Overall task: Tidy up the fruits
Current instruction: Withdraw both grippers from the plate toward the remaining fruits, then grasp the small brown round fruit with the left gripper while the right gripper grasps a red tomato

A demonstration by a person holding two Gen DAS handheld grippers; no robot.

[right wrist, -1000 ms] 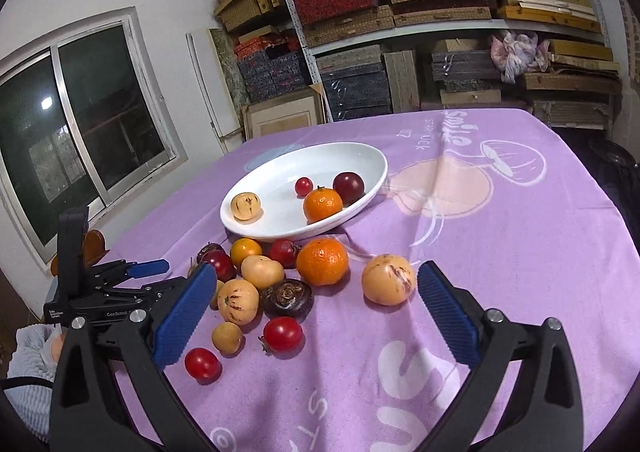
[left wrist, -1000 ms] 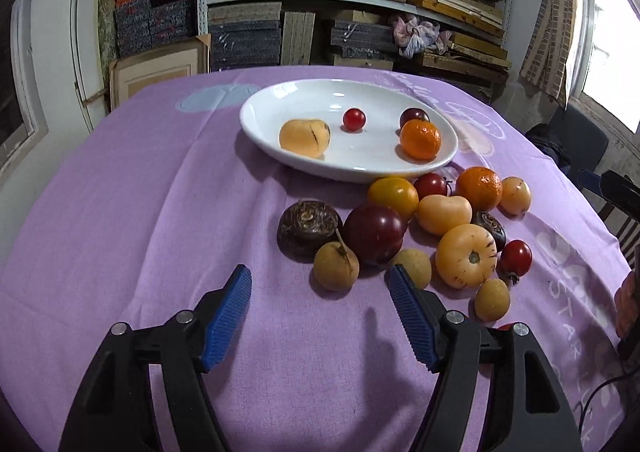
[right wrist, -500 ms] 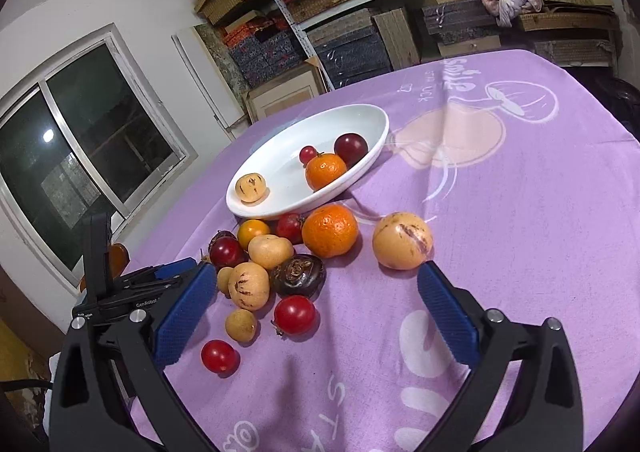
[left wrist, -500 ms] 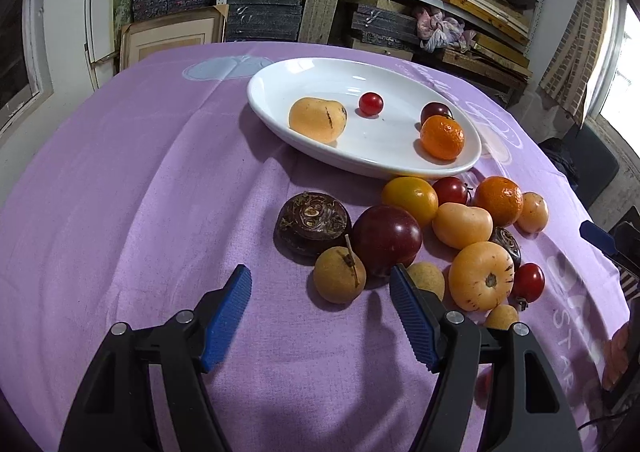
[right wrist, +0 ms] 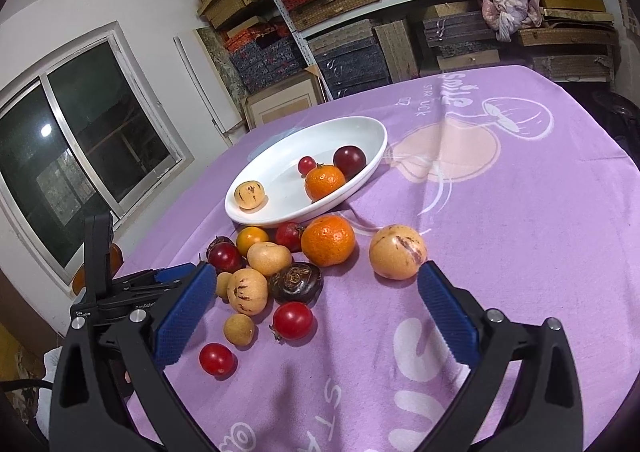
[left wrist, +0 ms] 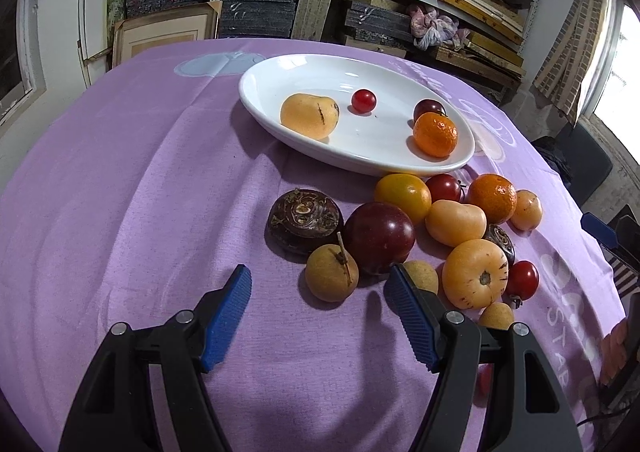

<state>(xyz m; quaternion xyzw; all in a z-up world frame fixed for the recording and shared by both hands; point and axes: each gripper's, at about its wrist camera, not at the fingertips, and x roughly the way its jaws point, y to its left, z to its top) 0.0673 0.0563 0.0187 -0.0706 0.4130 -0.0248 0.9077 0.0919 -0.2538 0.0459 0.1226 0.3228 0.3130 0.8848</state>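
1. Your left gripper (left wrist: 320, 284) stands spread, nothing between its blue ribbed pads, tilted down at the purple cloth-covered table (left wrist: 120, 192).
2. The key relation: the small tan round fruit with a dry stem (left wrist: 332, 278) lies just ahead of the gap, nearer the right-hand pad than the left. Its stem leans up and away from you. It touches the dark brown flattened water-chestnut-like fruit (left wrist: 305, 219) behind it and sits hard against the dark red plum (left wrist: 379, 237) to its right.
3. Judgement: the left hand is nearer this fruit; shift slightly right before closing, or the right-hand pad may nudge the plum.
4. The white oval ceramic dish (left wrist: 260, 84) lies beyond the pile, already holding four fruits.
5. Your right gripper (right wrist: 312, 292) is also spread and empty. The speckled yellow-orange round fruit (right wrist: 397, 251) sits apart from the pile, just beside the tip of its right-hand pad.
6. The red cherry tomato (right wrist: 293, 320) lies within the right gripper's gap, untouched.
7. The tan fruit looks firm and matt-skinned, and being round it is likely to roll.
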